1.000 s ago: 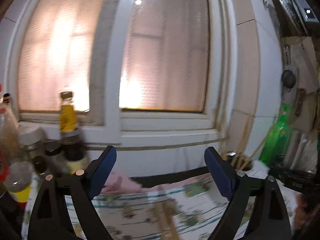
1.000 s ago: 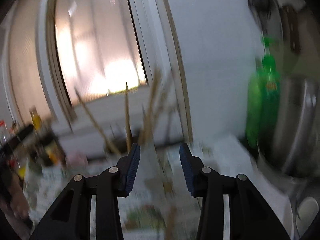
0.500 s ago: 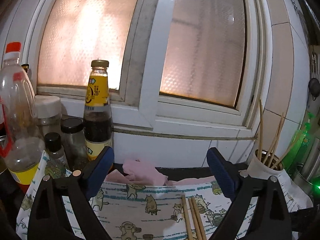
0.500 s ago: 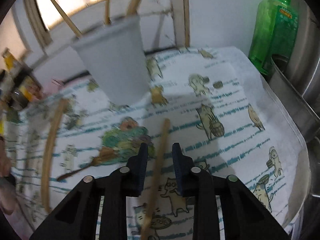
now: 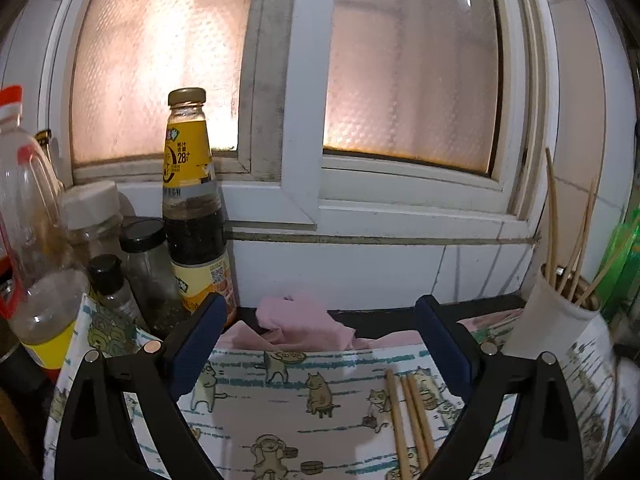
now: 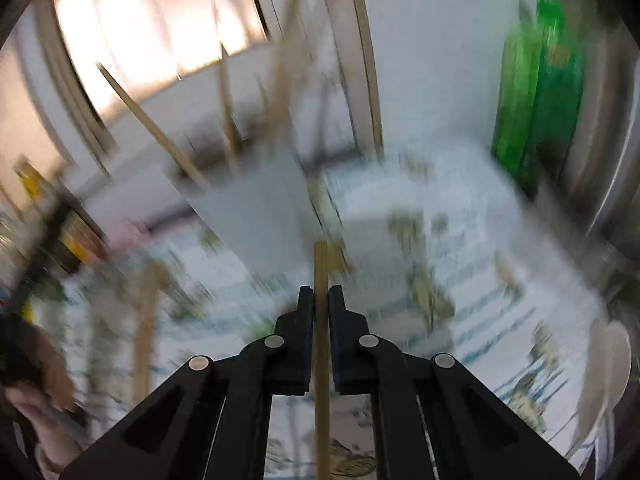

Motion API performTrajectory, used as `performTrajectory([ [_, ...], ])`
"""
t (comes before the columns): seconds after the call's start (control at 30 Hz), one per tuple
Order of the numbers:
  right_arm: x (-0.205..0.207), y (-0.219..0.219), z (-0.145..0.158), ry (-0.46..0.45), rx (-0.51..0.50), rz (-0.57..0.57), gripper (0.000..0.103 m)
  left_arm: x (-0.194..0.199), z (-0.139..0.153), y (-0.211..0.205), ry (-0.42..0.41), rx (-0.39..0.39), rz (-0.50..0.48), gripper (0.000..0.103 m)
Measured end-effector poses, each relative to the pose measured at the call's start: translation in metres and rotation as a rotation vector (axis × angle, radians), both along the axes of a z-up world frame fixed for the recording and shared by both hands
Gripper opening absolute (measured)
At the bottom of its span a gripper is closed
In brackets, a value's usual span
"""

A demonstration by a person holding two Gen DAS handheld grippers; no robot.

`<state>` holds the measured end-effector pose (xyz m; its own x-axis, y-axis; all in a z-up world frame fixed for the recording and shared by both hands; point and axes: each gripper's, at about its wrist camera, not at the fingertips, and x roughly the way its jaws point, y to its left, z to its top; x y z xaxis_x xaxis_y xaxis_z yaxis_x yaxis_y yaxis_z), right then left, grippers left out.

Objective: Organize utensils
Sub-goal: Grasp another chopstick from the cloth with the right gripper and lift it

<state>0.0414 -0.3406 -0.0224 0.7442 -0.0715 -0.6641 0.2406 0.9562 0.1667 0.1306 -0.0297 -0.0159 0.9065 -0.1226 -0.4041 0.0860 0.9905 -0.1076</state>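
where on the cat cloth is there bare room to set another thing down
Free: the cat cloth between the open left gripper, bordered by the pink rag behind and loose chopsticks beside it. Crowded: the bottles and jars at one edge, the chopstick cup at the other.

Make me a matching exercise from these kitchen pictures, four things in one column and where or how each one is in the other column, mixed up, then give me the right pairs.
Things
1. right gripper
2. left gripper
3. white cup
4. pink cloth

States
A. open, nothing between its jaws
B. crumpled at the wall, behind the cat-print mat
C. shut on a chopstick
D. standing at the right, several chopsticks upright in it

Pairs: 1-C, 2-A, 3-D, 4-B
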Motion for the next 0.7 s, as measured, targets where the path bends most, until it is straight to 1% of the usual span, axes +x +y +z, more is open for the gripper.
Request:
performTrajectory([
  [0.03, -0.007, 0.003, 0.014, -0.054, -0.011, 0.007, 0.008, 0.0, 0.0, 0.001, 0.002, -0.01, -0.007, 0.094],
  [0.07, -0.016, 0.007, 0.033, -0.131, -0.024, 0.018, 0.008, 0.0, 0.0, 0.001, 0.002, -0.009, -0.01, 0.094],
  [0.17, -0.033, 0.015, 0.07, -0.286, -0.055, 0.029, 0.008, -0.004, 0.0, -0.004, -0.02, 0.03, 0.0, 0.094],
  [0.27, -0.047, 0.034, 0.101, -0.428, -0.157, 0.047, 0.008, -0.009, 0.001, -0.013, -0.044, 0.081, -0.013, 0.094],
  [0.4, -0.058, 0.049, 0.132, -0.555, -0.204, 0.086, 0.008, -0.011, 0.0, -0.025, -0.057, 0.13, -0.024, 0.094],
  [0.47, -0.057, 0.054, 0.15, -0.6, -0.223, 0.082, 0.008, -0.014, -0.001, -0.028, -0.082, 0.163, 0.045, 0.094],
  [0.5, -0.057, 0.056, 0.16, -0.636, -0.234, 0.081, 0.008, -0.016, -0.002, -0.029, -0.095, 0.171, 0.066, 0.094],
  [0.6, -0.053, 0.061, 0.18, -0.717, -0.266, 0.056, 0.008, -0.02, 0.0, -0.03, -0.113, 0.154, 0.044, 0.094],
  [0.67, -0.046, 0.061, 0.186, -0.762, -0.275, 0.032, 0.008, -0.021, 0.002, -0.029, -0.12, 0.143, 0.029, 0.094],
  [0.7, -0.042, 0.06, 0.186, -0.766, -0.285, 0.025, 0.008, -0.021, 0.002, -0.028, -0.117, 0.134, 0.02, 0.094],
])
